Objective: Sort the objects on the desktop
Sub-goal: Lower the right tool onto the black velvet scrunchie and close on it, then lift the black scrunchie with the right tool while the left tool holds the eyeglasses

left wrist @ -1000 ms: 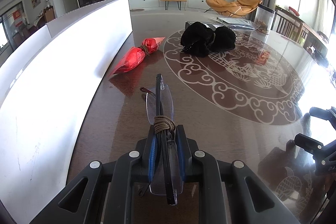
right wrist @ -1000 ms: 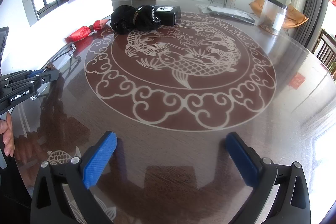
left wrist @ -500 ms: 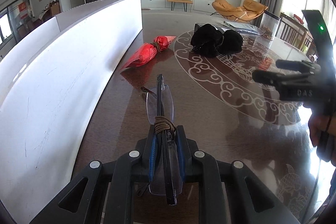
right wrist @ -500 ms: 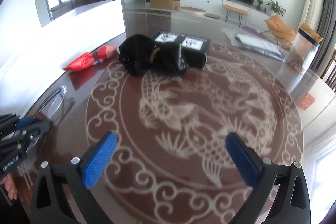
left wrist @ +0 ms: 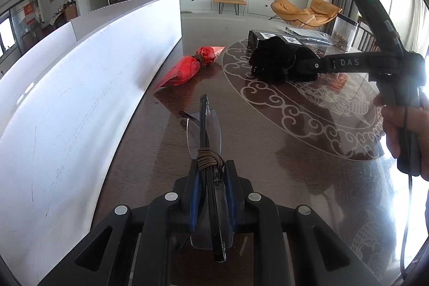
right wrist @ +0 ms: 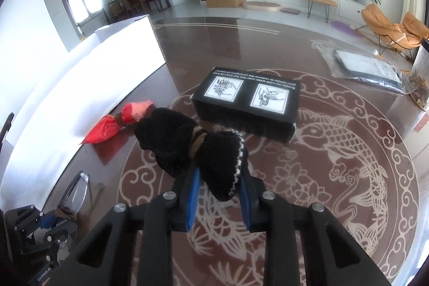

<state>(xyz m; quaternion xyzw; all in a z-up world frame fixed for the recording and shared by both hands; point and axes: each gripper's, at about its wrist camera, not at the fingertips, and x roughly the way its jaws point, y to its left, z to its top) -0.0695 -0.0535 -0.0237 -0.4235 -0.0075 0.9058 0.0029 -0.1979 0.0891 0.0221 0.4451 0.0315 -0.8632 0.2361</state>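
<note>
A: Black knit fabric bundle [right wrist: 187, 146], tied at the waist with brown cord, white-flecked trim at one end. Right gripper [right wrist: 218, 199] has just clamped on that trimmed end; the blue pads [right wrist: 193, 199] press both sides.

B: Rest of it?

A: Bulk sits ahead of the jaws, left of centre, on the dark glossy table [right wrist: 335, 245]. Black rectangular printed box [right wrist: 248, 102] is just beyond it; red foil packet [right wrist: 118, 122] tied with cord is ahead-left.

B: Risk?

A: Grip catches only the soft tip. Fabric could slide out on a lift, or the dangling bulk could drag against the box.

B: Left?

A: Left gripper [left wrist: 213, 199] is closed on folded rimless clear-lens glasses [left wrist: 205, 136] with black arms, cord-wrapped, sticking forward from the jaws. Thin lens; a slip could drop it.
</note>
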